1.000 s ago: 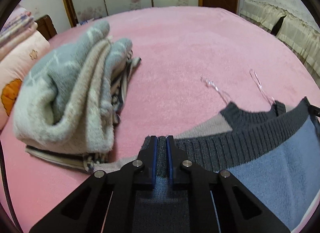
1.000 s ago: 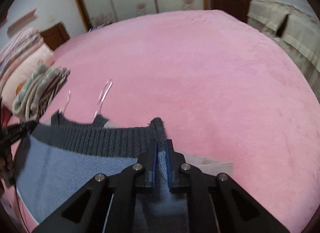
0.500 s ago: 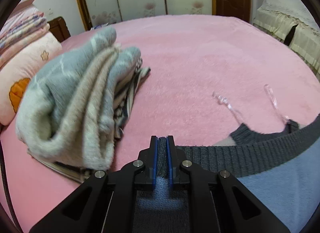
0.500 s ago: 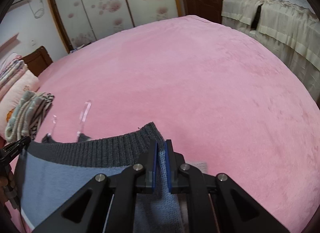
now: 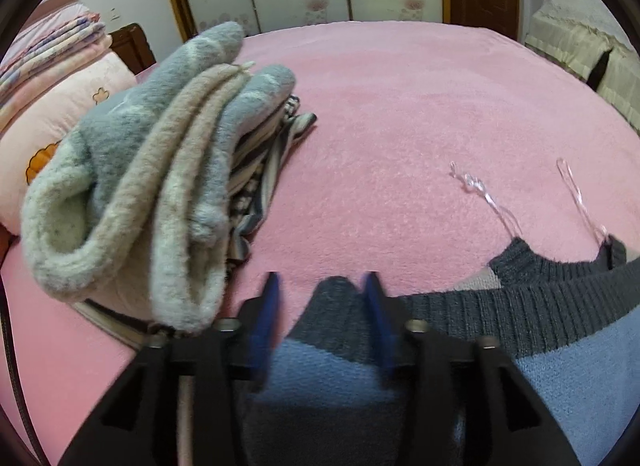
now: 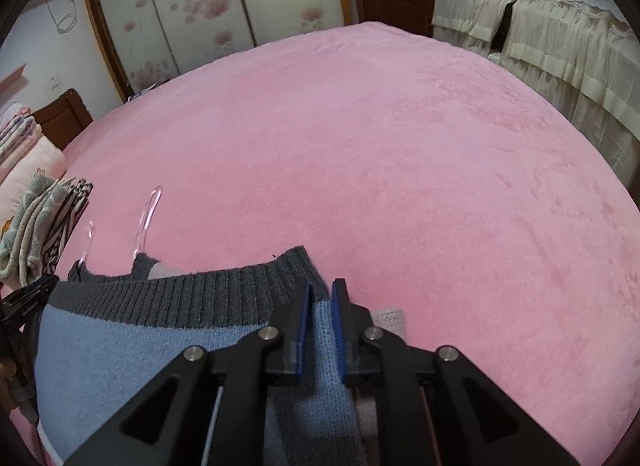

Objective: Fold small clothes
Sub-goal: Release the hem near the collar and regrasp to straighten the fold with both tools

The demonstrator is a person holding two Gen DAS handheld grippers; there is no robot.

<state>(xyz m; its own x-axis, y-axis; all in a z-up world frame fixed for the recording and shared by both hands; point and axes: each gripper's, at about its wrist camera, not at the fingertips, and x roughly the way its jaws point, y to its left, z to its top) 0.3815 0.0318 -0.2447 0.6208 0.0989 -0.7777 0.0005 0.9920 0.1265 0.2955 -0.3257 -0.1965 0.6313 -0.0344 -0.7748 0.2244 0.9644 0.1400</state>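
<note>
Spread over the wide pink plush bed cover (image 5: 400,113): at its left edge, a pale pink cushion with an orange motif (image 5: 52,133) under a stack of striped folded bedding (image 5: 52,41). Just right of the cushion, a pile of folded clothes, fluffy grey-and-cream knit on top (image 5: 160,185) over black-and-white striped fabric (image 5: 264,169). Right of that pile and near the cover's front edge, the blue knit sweater with dark grey ribbed hem (image 5: 560,330), lying flat, two clear plastic loops (image 5: 480,189) trailing from its far edge onto the pink. Left gripper (image 5: 322,286) at the sweater's left corner: blue-padded jaws just opened, roughly half spread, hem corner lying loose between them, pads not pressing. Right gripper (image 6: 320,298) at the sweater's right corner (image 6: 296,270): jaws nearly together, pinching the blue-and-grey knit. Beyond the cover's far right side, cream ruffled drapery (image 6: 560,49).
</note>
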